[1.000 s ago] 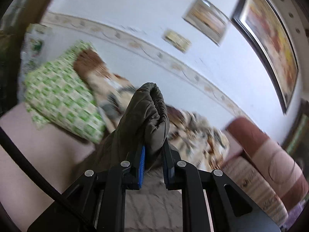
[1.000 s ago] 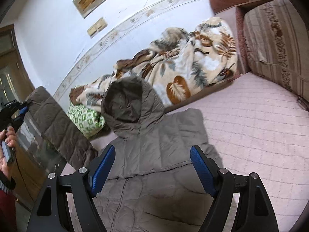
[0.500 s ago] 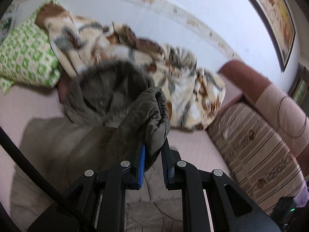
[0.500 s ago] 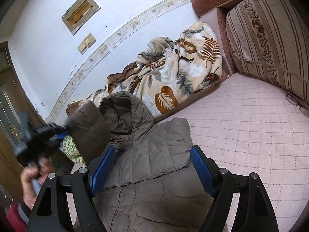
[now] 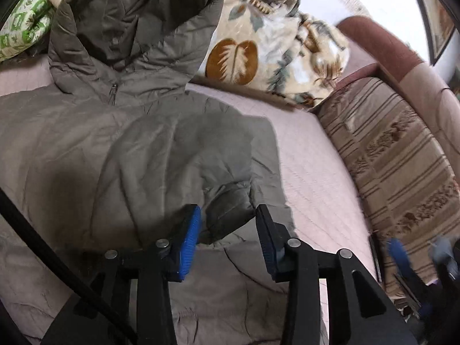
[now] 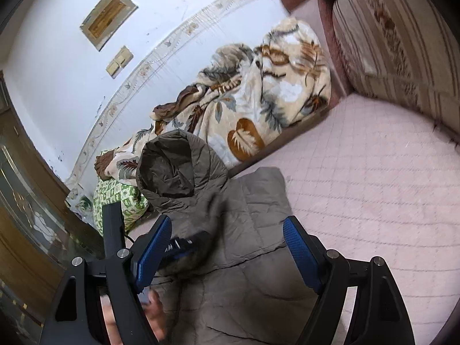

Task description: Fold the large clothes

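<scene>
An olive-grey hooded puffer jacket (image 5: 129, 143) lies spread on the pink quilted bed (image 5: 310, 166), hood (image 5: 129, 17) toward the wall. One sleeve is folded across its chest, and the sleeve cuff (image 5: 227, 215) lies between the open blue pads of my left gripper (image 5: 227, 235). In the right wrist view the jacket (image 6: 244, 215) and its hood (image 6: 175, 166) lie ahead. My right gripper (image 6: 227, 247) is open and empty above the jacket. The left gripper (image 6: 178, 247) shows blurred just beyond its left pad.
A leaf-patterned blanket (image 6: 253, 106) is heaped along the wall behind the hood. A green-and-white pillow (image 6: 115, 198) lies at the left. A striped sofa back (image 5: 402, 158) bounds the bed on the right. A wooden glass-fronted cabinet (image 6: 23, 215) stands at far left.
My left gripper swung the sleeve over and down onto the jacket's chest, then opened and let the cuff go. My right gripper stayed open and hardly moved.
</scene>
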`<state>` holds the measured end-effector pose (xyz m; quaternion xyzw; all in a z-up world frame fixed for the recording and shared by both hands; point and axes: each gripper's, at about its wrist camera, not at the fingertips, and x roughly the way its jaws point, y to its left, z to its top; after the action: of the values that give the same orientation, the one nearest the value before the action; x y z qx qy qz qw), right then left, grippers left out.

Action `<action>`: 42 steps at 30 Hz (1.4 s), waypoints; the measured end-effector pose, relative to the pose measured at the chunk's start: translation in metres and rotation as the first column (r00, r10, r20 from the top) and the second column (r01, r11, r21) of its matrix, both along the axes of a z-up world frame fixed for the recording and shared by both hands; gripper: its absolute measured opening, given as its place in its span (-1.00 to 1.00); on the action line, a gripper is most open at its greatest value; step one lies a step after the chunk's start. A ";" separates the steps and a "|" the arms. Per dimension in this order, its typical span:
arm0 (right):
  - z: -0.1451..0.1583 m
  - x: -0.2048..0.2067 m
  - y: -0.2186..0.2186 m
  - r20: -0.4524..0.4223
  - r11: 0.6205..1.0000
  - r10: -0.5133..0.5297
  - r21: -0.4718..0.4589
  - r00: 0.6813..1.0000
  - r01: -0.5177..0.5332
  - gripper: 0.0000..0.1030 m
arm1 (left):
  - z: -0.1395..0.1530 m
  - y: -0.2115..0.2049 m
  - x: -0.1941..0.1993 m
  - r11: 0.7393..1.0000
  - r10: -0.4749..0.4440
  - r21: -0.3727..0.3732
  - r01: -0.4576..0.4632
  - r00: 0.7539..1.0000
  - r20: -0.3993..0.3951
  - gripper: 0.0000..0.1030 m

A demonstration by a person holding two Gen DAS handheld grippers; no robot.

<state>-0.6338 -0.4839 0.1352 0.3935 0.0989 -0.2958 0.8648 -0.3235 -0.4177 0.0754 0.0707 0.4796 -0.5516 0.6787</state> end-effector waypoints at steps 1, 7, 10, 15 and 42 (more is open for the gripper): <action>-0.004 0.005 -0.004 0.012 1.000 0.015 0.023 1.000 -0.015 0.63 | 0.009 0.013 0.003 0.999 0.000 -0.037 0.000 1.000 0.007 -0.25; -0.041 0.050 -0.031 0.100 0.969 0.120 0.203 0.988 -0.138 0.48 | 0.047 0.105 0.059 0.980 0.181 -0.115 -0.163 0.968 0.175 0.23; -0.066 0.074 -0.040 0.103 0.942 0.135 0.294 0.985 -0.160 0.47 | 0.036 0.145 0.103 0.957 0.290 -0.082 -0.279 0.934 0.206 0.23; -0.093 0.111 -0.040 0.085 0.916 0.151 0.362 0.985 -0.172 0.46 | 0.001 0.200 0.171 0.876 0.481 -0.059 -0.479 0.855 0.191 0.23; -0.049 0.131 -0.022 -0.360 0.996 -0.087 -0.018 0.929 0.086 -0.03 | 0.025 0.172 0.161 0.894 0.426 -0.064 -0.443 0.798 0.425 0.23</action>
<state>-0.5033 -0.5061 0.0863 0.3357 0.2378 -0.4010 0.8185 -0.1621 -0.2455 0.1002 0.0913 0.3326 -0.3426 0.8739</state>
